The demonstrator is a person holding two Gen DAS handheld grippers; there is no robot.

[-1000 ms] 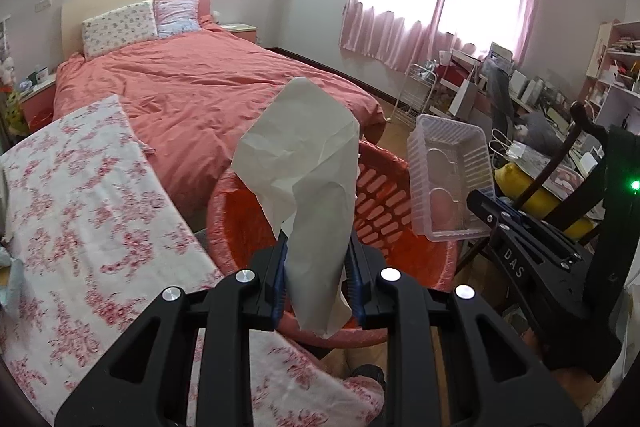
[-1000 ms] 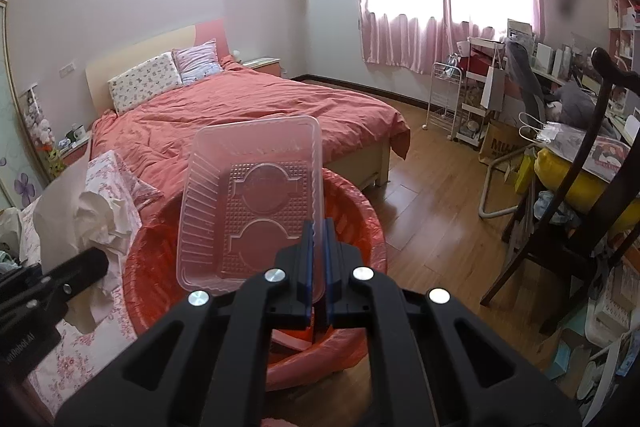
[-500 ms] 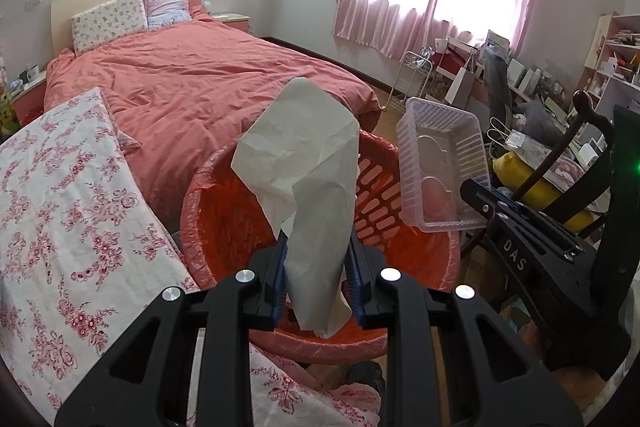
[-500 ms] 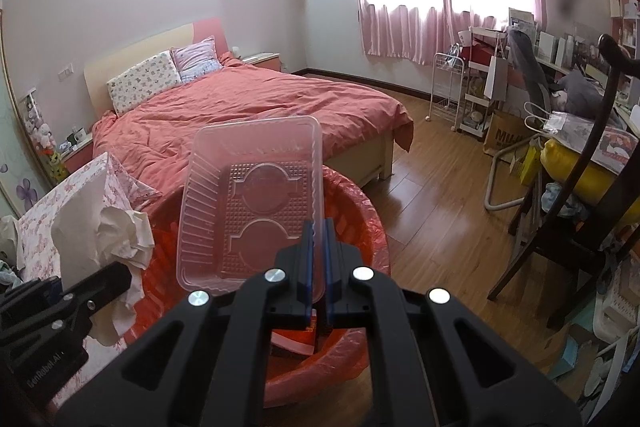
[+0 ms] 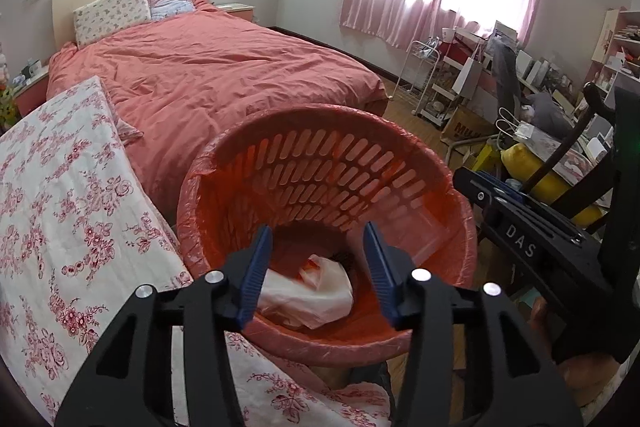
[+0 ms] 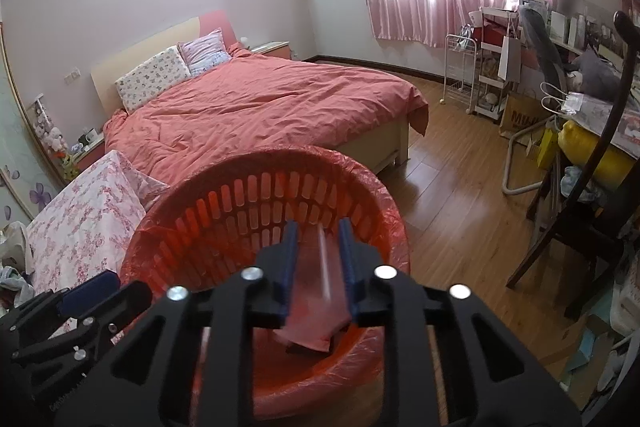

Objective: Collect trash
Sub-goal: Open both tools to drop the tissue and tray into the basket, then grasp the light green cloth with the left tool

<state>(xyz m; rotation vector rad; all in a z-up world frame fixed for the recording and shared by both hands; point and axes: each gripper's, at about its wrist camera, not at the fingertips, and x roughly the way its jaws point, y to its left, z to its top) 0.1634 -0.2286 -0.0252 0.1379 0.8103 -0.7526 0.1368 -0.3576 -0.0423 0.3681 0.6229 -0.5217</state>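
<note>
An orange slotted basket (image 5: 332,163) lined with a red plastic bag stands just ahead of both grippers; it also shows in the right wrist view (image 6: 256,203). My left gripper (image 5: 318,239) is open and empty above its near rim. Crumpled white paper (image 5: 308,291) lies at the basket's bottom. My right gripper (image 6: 318,231) is open over the basket, and the clear plastic tray (image 6: 316,299) is blurred just below its fingers, falling inside. The tray also shows against the basket's right wall in the left wrist view (image 5: 416,231).
A bed with a salmon cover (image 6: 260,107) lies behind the basket. A floral cloth surface (image 5: 60,207) is at the left. A dark wooden chair (image 6: 580,227), a cluttered desk and a white trolley (image 6: 460,67) stand at the right on the wooden floor.
Both grippers opened. The paper dropped from the left gripper into the basket, and the clear tray left the right gripper and is falling in. Both grippers moved closer over the basket.
</note>
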